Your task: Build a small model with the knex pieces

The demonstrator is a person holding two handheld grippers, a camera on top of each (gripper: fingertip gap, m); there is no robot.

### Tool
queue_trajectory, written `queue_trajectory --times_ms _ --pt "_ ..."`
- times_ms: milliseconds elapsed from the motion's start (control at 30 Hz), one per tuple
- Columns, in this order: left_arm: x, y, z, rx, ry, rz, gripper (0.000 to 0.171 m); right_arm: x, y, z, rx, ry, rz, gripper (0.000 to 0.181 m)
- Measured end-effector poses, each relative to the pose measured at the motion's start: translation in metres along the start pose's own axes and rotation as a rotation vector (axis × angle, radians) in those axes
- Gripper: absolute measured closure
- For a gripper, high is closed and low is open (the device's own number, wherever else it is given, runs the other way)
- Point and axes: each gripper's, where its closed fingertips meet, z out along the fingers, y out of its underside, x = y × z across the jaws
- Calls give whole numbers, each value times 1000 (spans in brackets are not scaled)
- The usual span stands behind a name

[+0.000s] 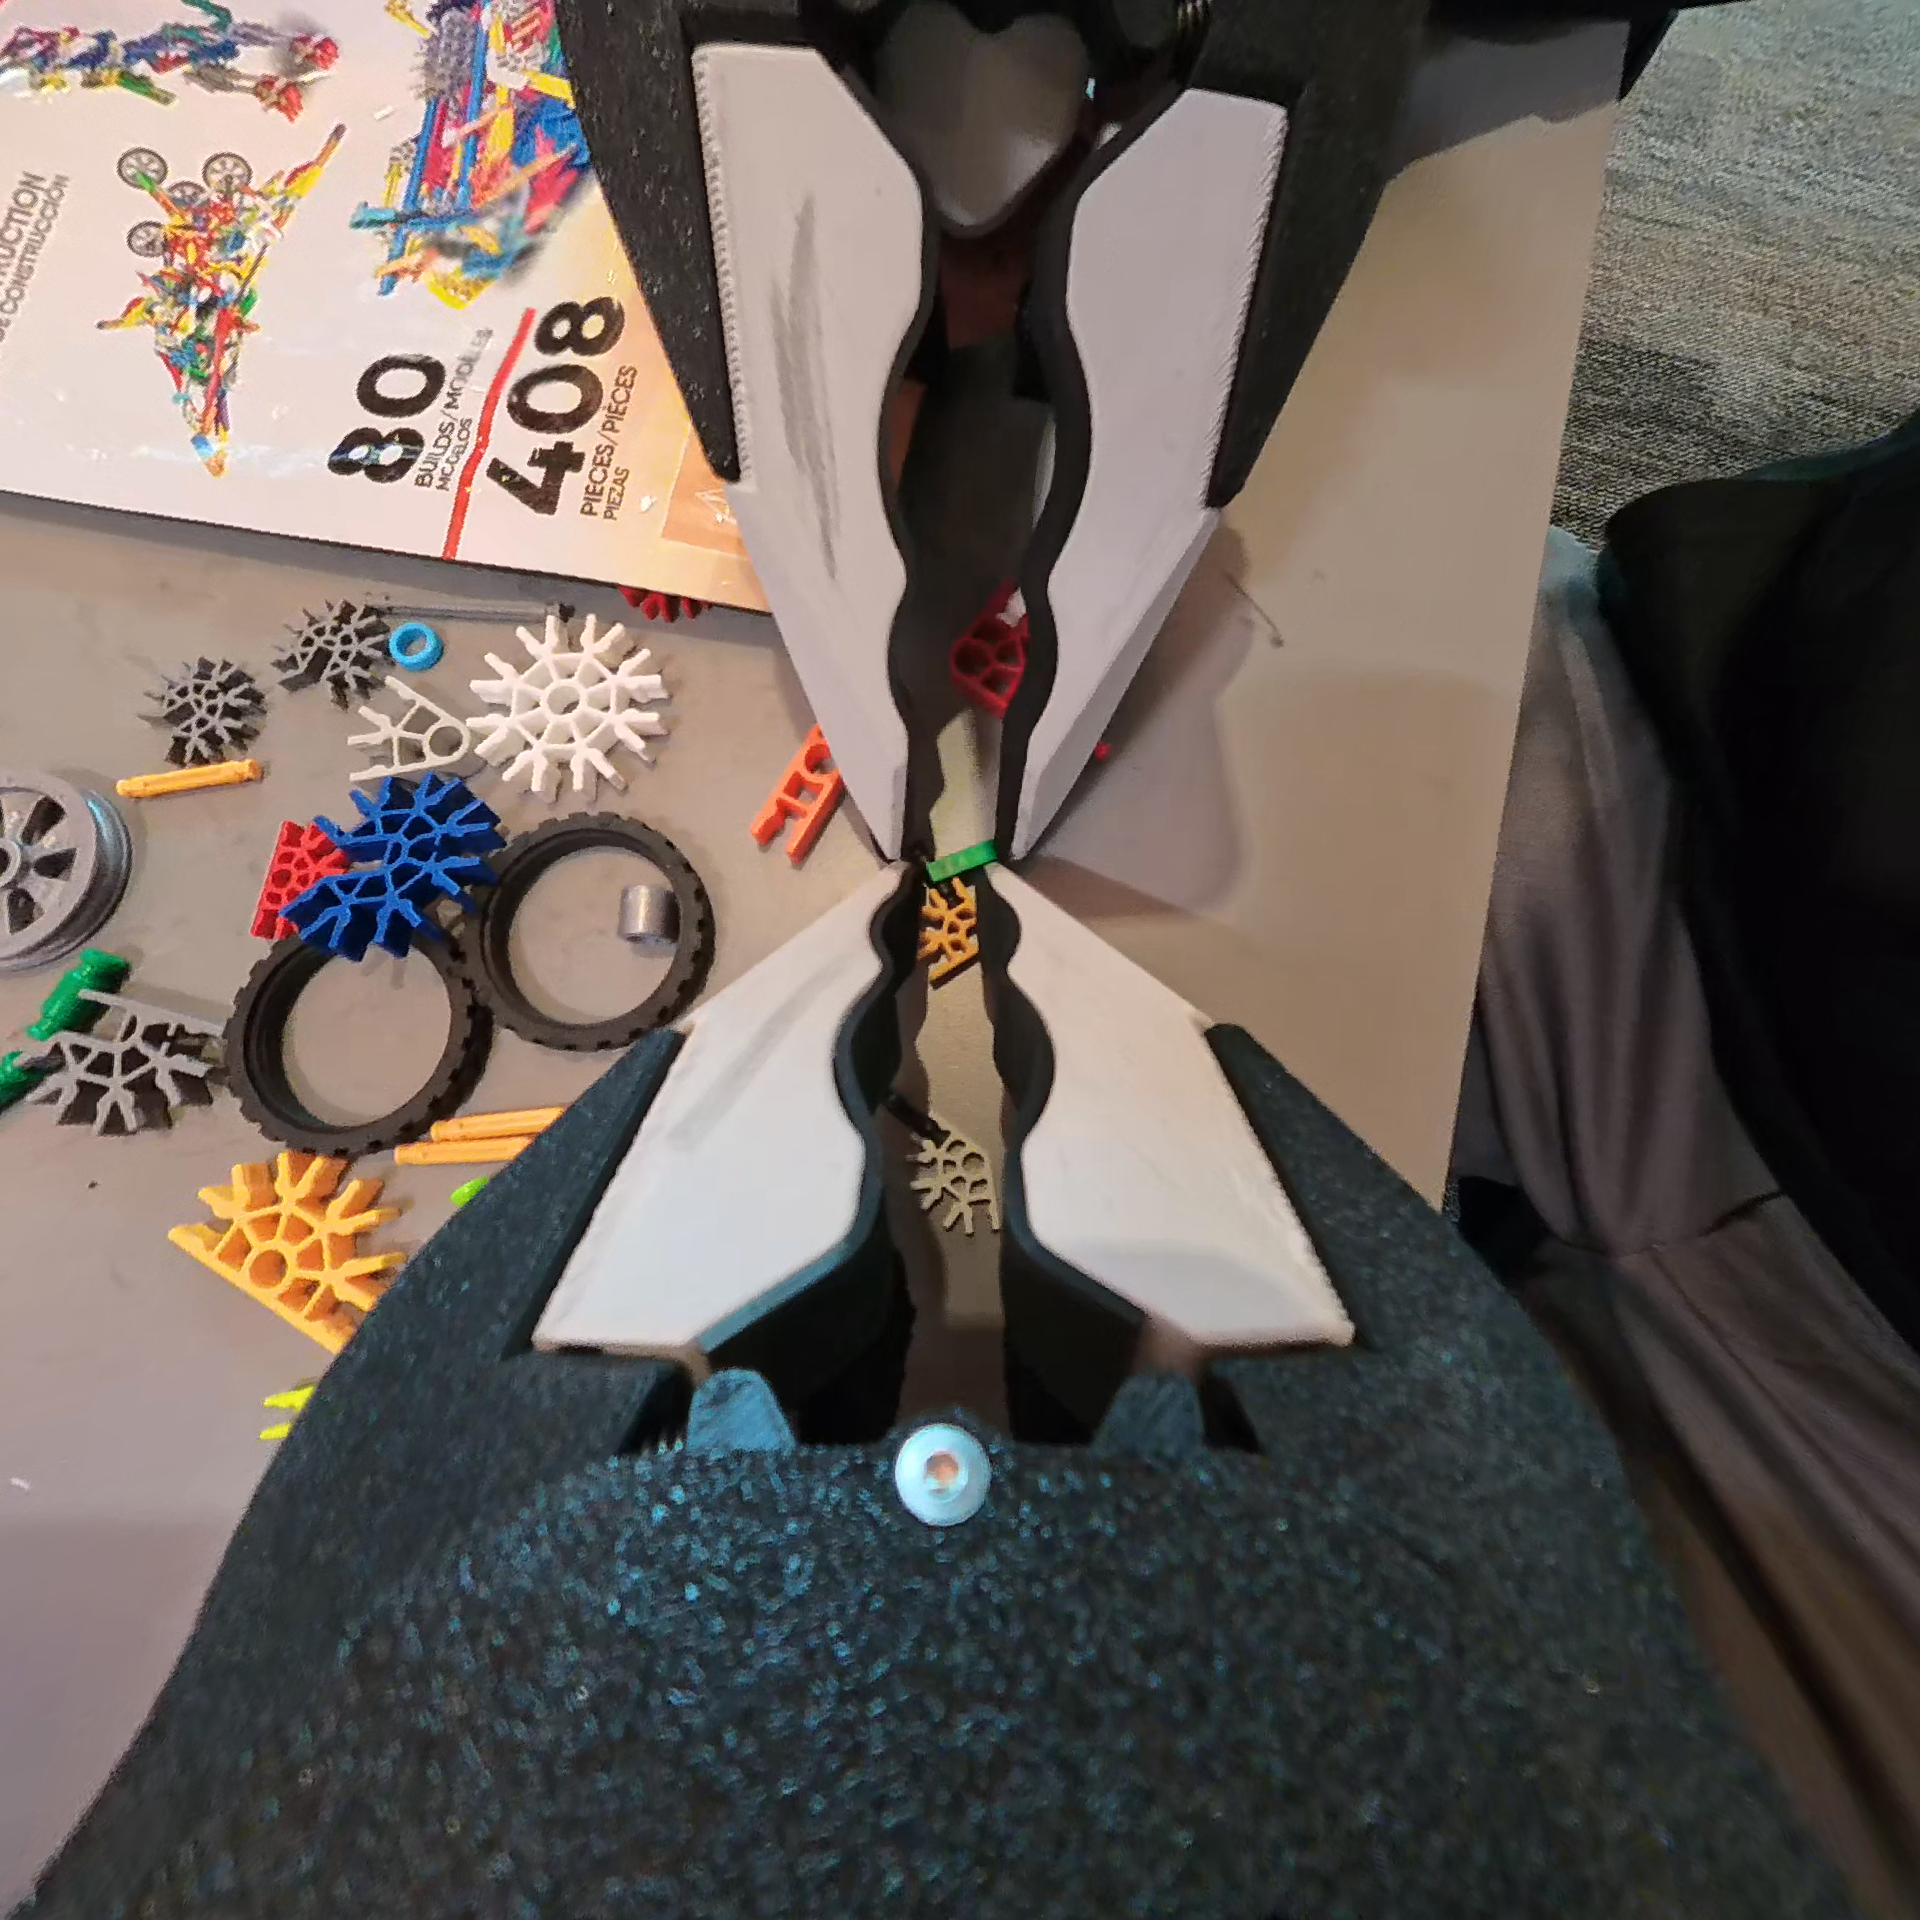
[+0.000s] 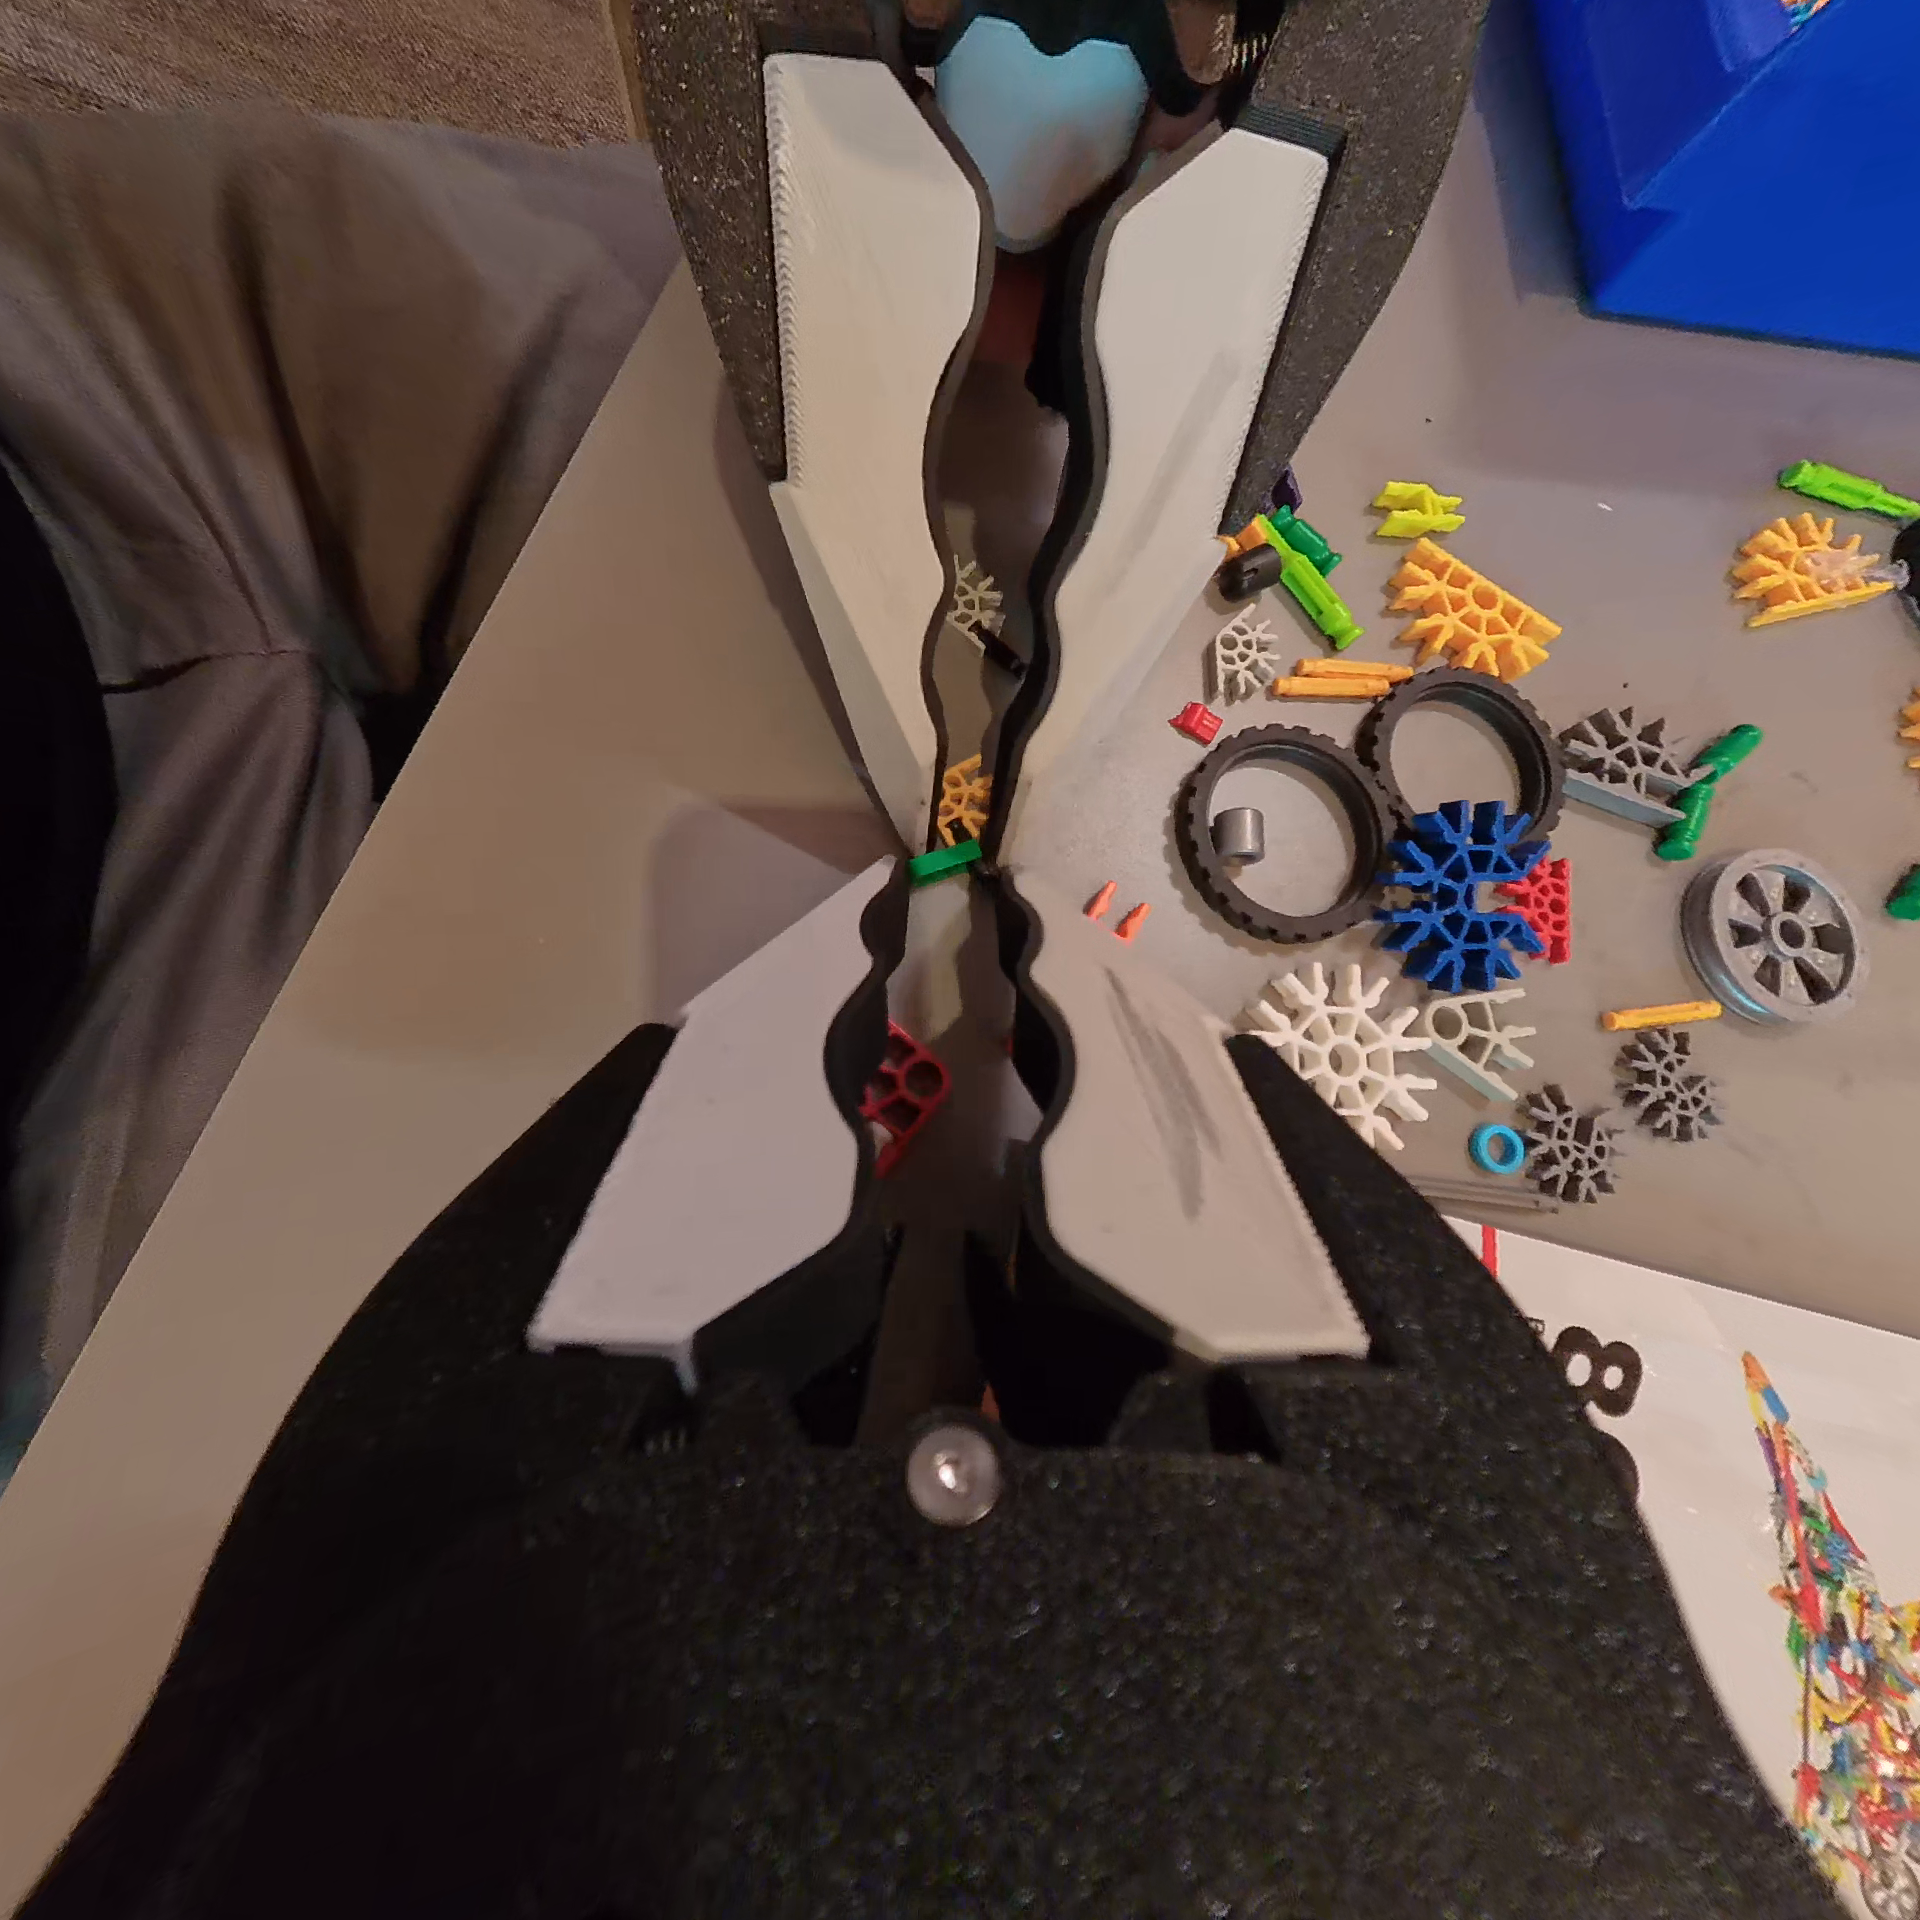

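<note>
Above the pale worktop (image 1: 1351, 727) your left gripper (image 1: 951, 883) and right gripper (image 2: 951, 878) meet tip to tip, jaws nearly together, both pinching one short green plastic rod (image 1: 961, 862); loose connectors lie beside.

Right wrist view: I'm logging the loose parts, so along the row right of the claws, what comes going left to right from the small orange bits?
Orange bits → tyre with grey sleeve → blue connector → red connector → grey wheel.
</note>
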Motion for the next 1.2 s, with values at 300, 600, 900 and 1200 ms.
queue_trajectory --times_ms 300,600,900,1200 --pt "0 -1 1 -14 -48 28 164 1 0 2 1 14 -7 181" --pt "-7 14 -16 -38 -111 -15 150 0 0 0 -8 24 -8 173" --pt "-3 11 -12 -33 -138 -11 159 1 -6 7 -21 63 -44 179" --pt "-8 15 -16 -38 -189 -61 161 2 -5 6 -42 73 -8 179"
